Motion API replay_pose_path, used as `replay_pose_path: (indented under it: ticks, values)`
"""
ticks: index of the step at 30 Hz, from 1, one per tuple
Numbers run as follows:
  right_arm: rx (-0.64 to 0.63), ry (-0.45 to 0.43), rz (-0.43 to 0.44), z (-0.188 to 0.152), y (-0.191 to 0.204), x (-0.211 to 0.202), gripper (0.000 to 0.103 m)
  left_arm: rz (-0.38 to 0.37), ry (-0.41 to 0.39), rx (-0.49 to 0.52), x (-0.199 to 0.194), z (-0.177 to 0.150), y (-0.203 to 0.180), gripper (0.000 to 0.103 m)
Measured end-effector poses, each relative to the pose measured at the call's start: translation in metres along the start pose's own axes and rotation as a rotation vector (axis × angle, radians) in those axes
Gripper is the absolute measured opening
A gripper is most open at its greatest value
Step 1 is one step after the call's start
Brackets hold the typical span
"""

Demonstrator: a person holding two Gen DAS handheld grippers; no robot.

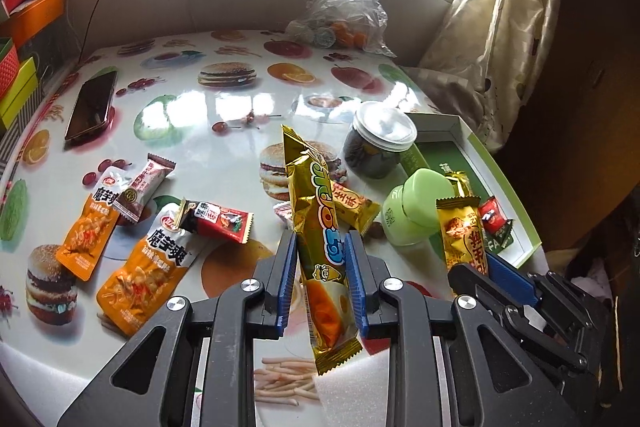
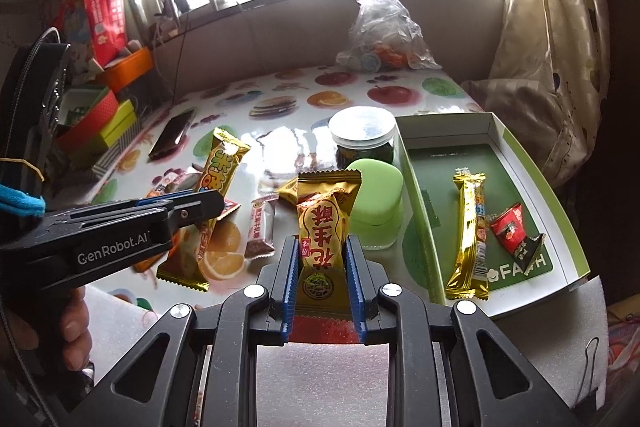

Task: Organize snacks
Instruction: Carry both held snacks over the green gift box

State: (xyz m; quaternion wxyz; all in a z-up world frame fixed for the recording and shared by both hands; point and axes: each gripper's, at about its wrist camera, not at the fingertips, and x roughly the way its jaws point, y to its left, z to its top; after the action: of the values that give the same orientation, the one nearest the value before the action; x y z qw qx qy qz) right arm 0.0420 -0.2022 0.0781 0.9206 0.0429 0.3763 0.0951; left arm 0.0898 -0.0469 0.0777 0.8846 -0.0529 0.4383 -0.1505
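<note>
both claws loaded, tray barely started

progress: green tray (image 2: 516, 143) sits at 3 o'clock of the table (image 1: 240, 107). it holds two snacks so far: a gold stick (image 2: 470, 235) and a red packet (image 2: 510, 231) beside it. by my read the task is early.

left to sort, loose on the table at 9 o'clock: two orange pouches (image 1: 86, 231), a brown bar (image 1: 142, 187), a red bar (image 1: 218, 221), plus a yellow pack (image 1: 354, 207) near centre. a jar (image 1: 378, 143) and a green tub (image 1: 416, 215) stand just beside the tray; unclear whether they count as snacks.

left claw (image 1: 322, 247): narrowed onto a long gold stick (image 1: 316, 211), pads pressing both sides, stick upright and tilted, clear of the table.

right claw (image 2: 322, 259): clamped on a yellow peanut pack (image 2: 324, 223), held upright between the pads, tray at its 2 o'clock.

judgement: both items look bound for the tray next; most of the pile remains.
</note>
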Motion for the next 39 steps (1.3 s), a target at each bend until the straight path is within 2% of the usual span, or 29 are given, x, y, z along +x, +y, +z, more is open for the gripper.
replay_pose_path:
  ticks: [17, 39]
  values:
    - [0.069, -0.054, -0.064, 0.007, -0.038, -0.026, 0.021, -0.102, -0.034, 0.067, -0.006, 0.021, -0.050, 0.026]
    - [0.206, -0.051, -0.178, 0.002, -0.123, -0.029, 0.021, -0.211, 0.016, 0.135, 0.028, 0.040, -0.122, 0.026]
